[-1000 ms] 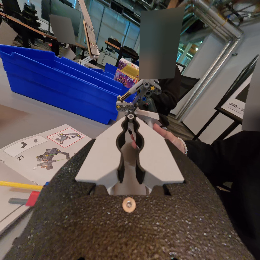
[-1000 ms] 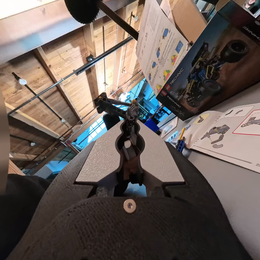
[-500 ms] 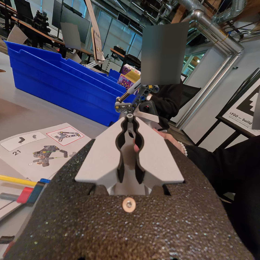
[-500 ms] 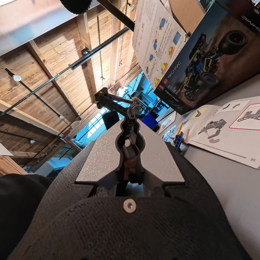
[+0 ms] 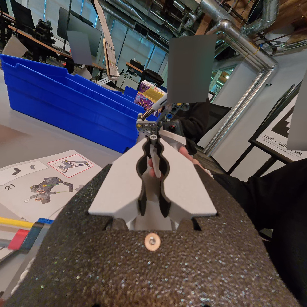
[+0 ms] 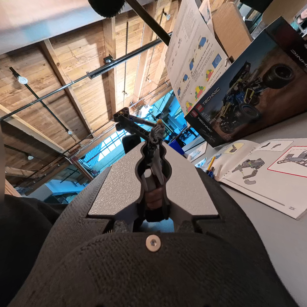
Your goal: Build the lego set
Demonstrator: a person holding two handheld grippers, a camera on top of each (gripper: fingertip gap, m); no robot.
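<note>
Right now you hold the small grey and black Technic assembly with a coiled spring shock absorber [image 5: 150,123] in the air between both tools, well above the grey surface [image 5: 49,137]. Your left tool [image 5: 153,141] is closed narrowly on a light grey tubular connector [image 5: 153,137] at the assembly's lower end, and your right tool [image 6: 153,146] is pinched shut on the same assembly from the other side, gripping a grey cross-axle joint [image 6: 155,135] while the black perforated beam [image 6: 131,125] and the spring stick out beyond the tips. The main risk, as I judge it, is twisting: the two tools bite close together on small round parts, so if you turn one wrist against the other the connector may rotate in the pads or pop off its pin. Squeeze unevenly and the piece could shoot out sideways; dropped from this height it would likely bounce toward the long blue plastic bin [image 5: 66,99] or off the edge. The spring adds stored force, so a loosened joint may snap apart. Mind too that the free beam end swings wide and can catch on the other tool. The open instruction booklet [image 6: 265,174] lies flat beside you, just in front of the printed set box [image 6: 249,99]; check it before you press anything home.
</note>
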